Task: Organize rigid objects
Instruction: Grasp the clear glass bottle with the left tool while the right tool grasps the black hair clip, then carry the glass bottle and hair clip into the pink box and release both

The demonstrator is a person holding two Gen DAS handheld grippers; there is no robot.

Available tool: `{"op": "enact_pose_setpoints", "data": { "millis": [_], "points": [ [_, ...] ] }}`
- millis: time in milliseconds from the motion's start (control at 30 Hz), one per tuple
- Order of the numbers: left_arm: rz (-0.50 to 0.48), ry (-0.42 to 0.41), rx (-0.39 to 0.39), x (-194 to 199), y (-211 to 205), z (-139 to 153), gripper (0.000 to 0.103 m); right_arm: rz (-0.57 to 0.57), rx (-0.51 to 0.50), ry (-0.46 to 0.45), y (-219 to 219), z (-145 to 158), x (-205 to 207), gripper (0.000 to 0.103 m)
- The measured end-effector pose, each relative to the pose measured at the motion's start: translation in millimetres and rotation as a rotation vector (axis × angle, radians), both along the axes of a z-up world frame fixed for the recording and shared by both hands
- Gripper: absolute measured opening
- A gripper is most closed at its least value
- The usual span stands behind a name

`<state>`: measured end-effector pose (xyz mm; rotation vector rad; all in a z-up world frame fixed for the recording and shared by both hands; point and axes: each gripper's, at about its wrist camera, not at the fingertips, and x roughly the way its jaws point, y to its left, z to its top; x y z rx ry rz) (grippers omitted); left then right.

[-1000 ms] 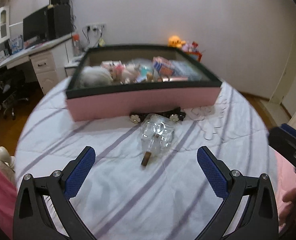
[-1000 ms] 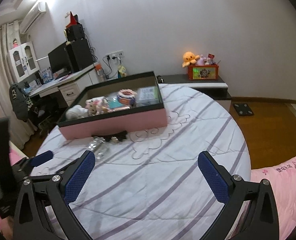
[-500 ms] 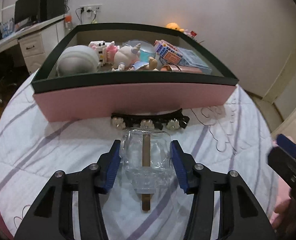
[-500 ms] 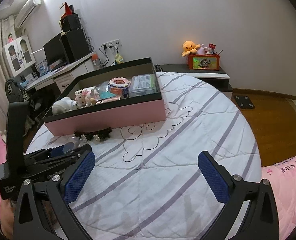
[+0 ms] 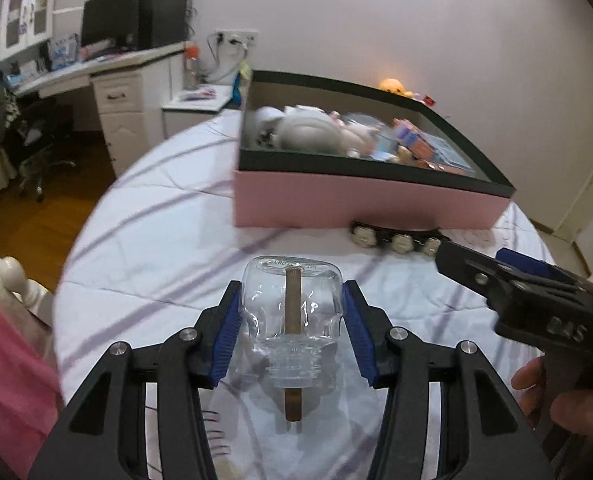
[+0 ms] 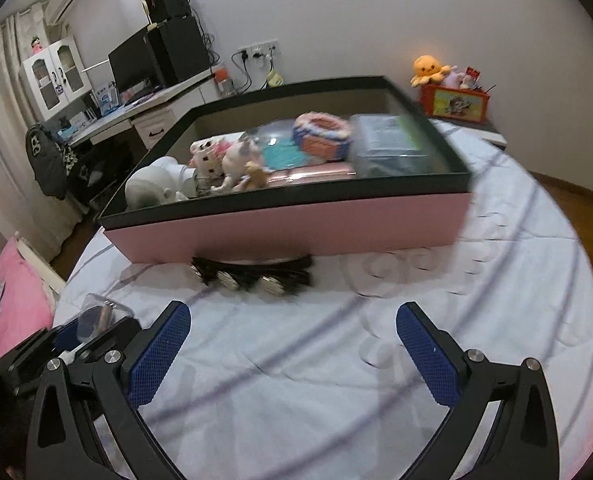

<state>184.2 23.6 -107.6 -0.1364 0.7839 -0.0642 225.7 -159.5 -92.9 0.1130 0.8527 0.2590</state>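
My left gripper [image 5: 292, 294] is shut on a clear skull-shaped glass bottle [image 5: 292, 312] with a brown stick through it; its blue pads [image 5: 228, 324] press both sides. The bottle [image 6: 96, 316] also shows at the lower left of the right wrist view. A pink box with a dark rim [image 5: 368, 204] [image 6: 296, 232] sits ahead on the striped bedsheet and holds several toys and small boxes. A black beaded band [image 5: 396, 240] [image 6: 252, 276] lies against the box's front wall. My right gripper [image 6: 292, 316] stands open and empty just before the band.
The round bed's edge [image 5: 76, 248] drops to a wooden floor at left. A desk with a monitor [image 5: 116, 24] and a chair stand at the back left. An orange box with a plush octopus [image 6: 452, 96] sits behind the bed. Pink bedding [image 6: 12, 292] lies at the left.
My left gripper came up to the bottle, closed on it and swung so the box now sits to the right. My right gripper moved closer to the box and the black band.
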Motion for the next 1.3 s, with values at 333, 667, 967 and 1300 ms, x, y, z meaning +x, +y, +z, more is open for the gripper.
{"op": "enact_pose_setpoints", "data": {
  "millis": [333,667,967,1300],
  "points": [
    [0.043,-0.005,-0.028,-0.5,13.8,-4.9,0.050,0.000,-0.107,0.073,43.9,-22.4,35.2,0.103],
    [0.034,-0.004,-0.028,-2.1,12.9,-6.5,0.050,0.026,-0.149,0.042,47.2,-21.2,22.8,0.080],
    [0.035,-0.001,-0.017,-0.9,7.4,-6.4,0.050,0.047,-0.105,0.034,32.8,-17.6,14.0,0.078],
    [0.034,0.005,-0.024,0.7,8.5,-6.2,0.051,0.070,-0.152,0.024,50.2,-20.8,26.2,0.076]
  ]
}}
